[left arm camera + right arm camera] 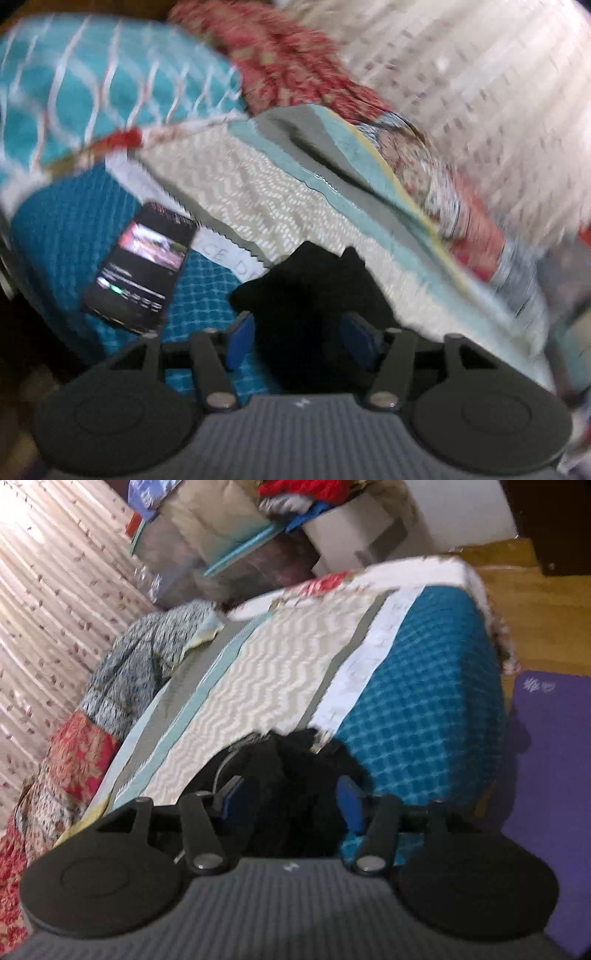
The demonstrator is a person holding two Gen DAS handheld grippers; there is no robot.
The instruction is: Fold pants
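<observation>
The black pants lie bunched on the bed, right in front of my left gripper. Its blue-padded fingers stand apart on either side of the black cloth, which fills the gap between them. In the right wrist view the same black pants sit between the spread blue fingers of my right gripper. Both views are motion-blurred, so I cannot see whether the pads touch the cloth.
The bed carries a patchwork quilt with a teal checked part. A phone with a lit screen lies left of the pants. A teal patterned pillow, a curtain, a purple mat and piled bins surround it.
</observation>
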